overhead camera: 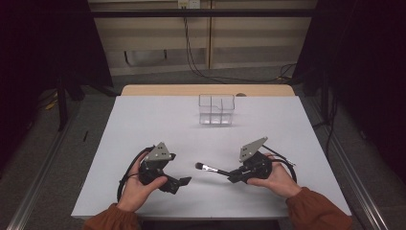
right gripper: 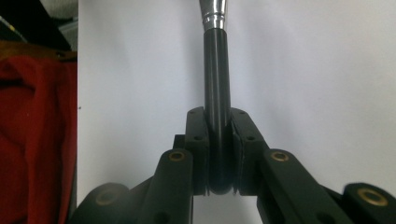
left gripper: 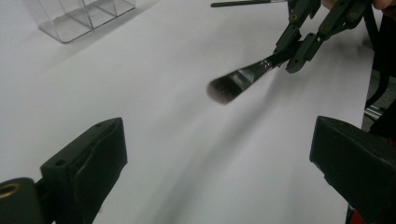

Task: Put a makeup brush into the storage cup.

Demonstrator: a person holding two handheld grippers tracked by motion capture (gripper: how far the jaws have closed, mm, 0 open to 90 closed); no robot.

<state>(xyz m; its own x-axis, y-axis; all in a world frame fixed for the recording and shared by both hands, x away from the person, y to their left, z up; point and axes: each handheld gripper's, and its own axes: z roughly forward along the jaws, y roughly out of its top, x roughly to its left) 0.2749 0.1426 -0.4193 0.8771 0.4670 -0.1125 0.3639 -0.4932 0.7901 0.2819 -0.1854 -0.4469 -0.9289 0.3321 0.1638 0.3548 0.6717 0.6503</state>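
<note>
A makeup brush with a black handle, a silver ferrule and dark bristles (overhead camera: pixel 206 167) is held level just above the white table (overhead camera: pixel 158 120). My right gripper (overhead camera: pixel 231 173) is shut on its handle (right gripper: pixel 217 84), and the pads (right gripper: pixel 198 140) press it from both sides near the handle's end. From the left gripper view, the brush head (left gripper: pixel 229 87) points toward me and the right gripper (left gripper: pixel 299 51) is behind it. My left gripper (overhead camera: pixel 176 170) rests low at the front left, open, with nothing between its fingers (left gripper: pixel 88 158).
A clear plastic organiser with compartments (overhead camera: pixel 217 109) stands at the back centre of the table, also seen from the left gripper view (left gripper: pixel 79 18). A thin dark stick (left gripper: pixel 243 3) lies on the table beyond the right gripper. An orange-red sleeve (right gripper: pixel 37 140) is at the table's front edge.
</note>
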